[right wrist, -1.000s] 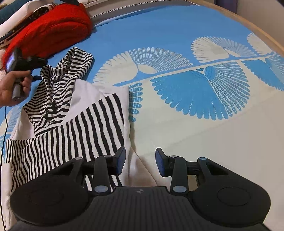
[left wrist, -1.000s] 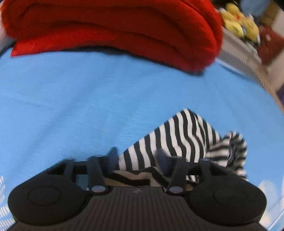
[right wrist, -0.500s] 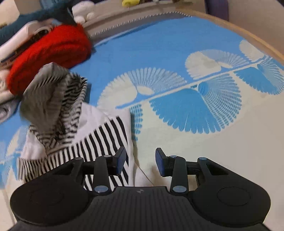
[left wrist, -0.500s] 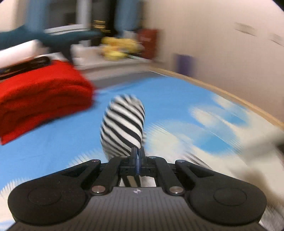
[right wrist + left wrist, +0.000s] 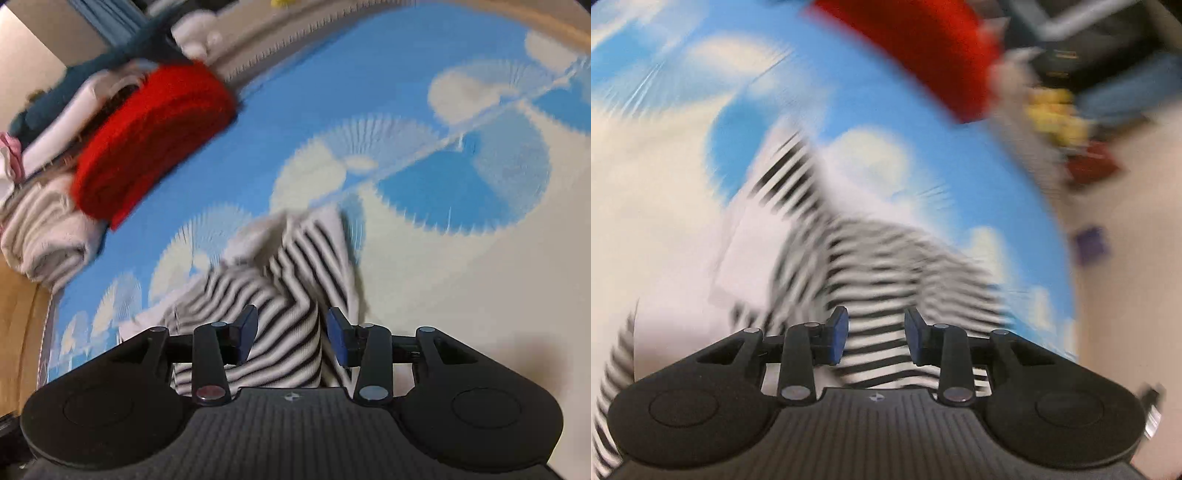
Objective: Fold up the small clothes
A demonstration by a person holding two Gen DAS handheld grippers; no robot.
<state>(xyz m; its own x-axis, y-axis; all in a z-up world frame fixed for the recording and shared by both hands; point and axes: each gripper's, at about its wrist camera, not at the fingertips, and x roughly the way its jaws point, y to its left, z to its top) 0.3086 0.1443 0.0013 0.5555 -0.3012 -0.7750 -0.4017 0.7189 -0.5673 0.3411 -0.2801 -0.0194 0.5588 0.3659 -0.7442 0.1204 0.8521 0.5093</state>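
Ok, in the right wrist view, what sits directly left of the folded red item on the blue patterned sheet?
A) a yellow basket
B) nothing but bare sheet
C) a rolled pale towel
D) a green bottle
C: a rolled pale towel lies against the lower left edge of the folded red item on the sheet.

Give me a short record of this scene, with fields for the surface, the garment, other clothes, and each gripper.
surface: blue and cream patterned cloth
garment: black-and-white striped top, partly folded and bunched on the cloth
other clothes: folded red knit at the far side, a rolled pale towel next to it
left gripper: jaws opening, striped fabric seen between the pads, no pad pressing on it
right gripper: jaws opening, striped fabric seen in the gap, not gripped
image quality: both views blurred
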